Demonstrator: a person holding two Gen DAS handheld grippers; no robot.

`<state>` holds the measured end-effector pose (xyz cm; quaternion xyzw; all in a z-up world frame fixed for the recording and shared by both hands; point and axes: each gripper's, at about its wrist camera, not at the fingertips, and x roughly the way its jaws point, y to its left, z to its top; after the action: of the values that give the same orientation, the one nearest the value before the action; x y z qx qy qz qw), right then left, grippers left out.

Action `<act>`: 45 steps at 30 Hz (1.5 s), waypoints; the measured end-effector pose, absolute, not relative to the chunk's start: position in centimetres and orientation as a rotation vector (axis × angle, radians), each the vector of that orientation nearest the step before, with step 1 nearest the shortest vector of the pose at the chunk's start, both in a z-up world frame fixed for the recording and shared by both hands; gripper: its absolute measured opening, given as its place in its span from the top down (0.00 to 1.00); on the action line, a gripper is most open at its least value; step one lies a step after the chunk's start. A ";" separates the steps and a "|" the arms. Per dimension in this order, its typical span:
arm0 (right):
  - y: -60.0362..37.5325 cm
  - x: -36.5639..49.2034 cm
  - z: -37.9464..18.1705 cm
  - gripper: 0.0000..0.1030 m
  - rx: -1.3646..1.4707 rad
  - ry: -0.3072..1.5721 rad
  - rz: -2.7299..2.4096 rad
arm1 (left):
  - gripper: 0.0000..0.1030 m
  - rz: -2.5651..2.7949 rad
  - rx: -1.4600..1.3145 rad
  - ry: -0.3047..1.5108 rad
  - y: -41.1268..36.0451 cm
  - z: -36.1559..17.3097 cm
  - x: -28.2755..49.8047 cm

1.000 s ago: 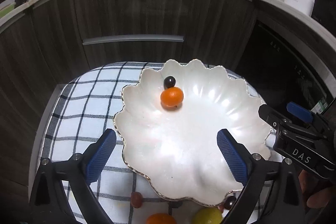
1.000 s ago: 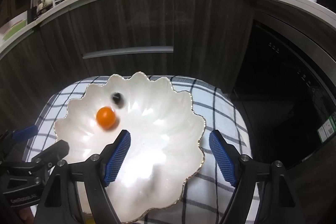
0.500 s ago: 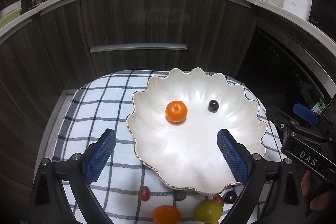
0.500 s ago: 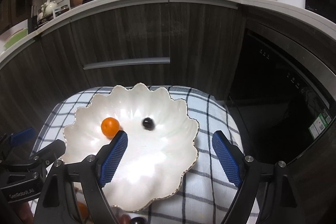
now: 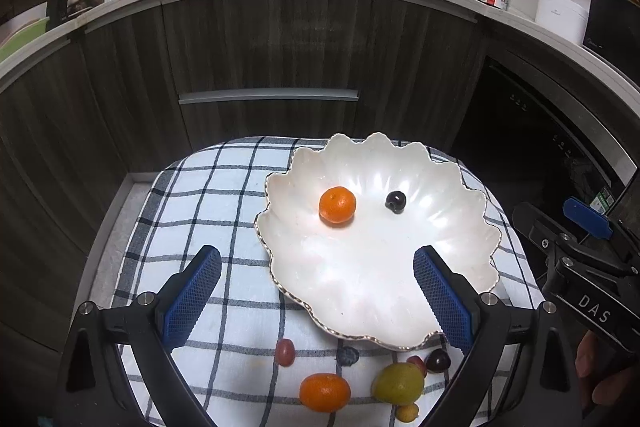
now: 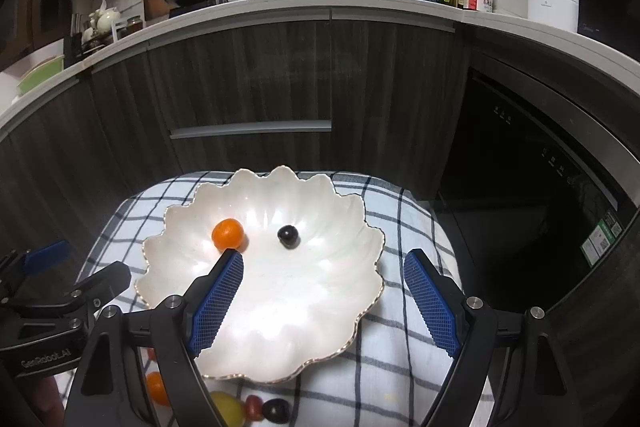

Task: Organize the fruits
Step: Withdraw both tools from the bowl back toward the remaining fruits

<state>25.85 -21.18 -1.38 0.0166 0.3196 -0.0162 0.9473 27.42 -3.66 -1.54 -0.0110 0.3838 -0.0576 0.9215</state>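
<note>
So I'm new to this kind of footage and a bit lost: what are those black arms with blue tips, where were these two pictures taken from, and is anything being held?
No robot here: a person holds a two-finger tool in each hand, each carrying a fisheye camera that looks along its blue-padded fingers. One picture comes from the left tool, the other from the right tool; each view also catches the other tool at its edge. Both stand open and hold nothing. On a checked cloth sits a white scalloped bowl with a small orange and a dark cherry inside. Still on the cloth in front of it: another orange, a yellow-green fruit and several small red, dark and yellow fruits.
</note>
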 end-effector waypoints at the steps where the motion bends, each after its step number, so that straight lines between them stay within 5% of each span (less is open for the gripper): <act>1: -21.2 25.7 -1.3 0.19 0.037 0.649 -0.034 | 0.05 -0.120 -0.022 0.785 -3.6 -1.5 27.2; 45: -19.5 18.2 -5.2 0.19 0.031 0.686 0.018 | 0.05 -0.127 0.036 0.762 -2.7 -5.1 17.7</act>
<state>18.25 -19.54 -5.16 0.0151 0.3363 0.0086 0.9416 17.74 -2.66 -5.15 0.0176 0.3715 -0.0618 0.9262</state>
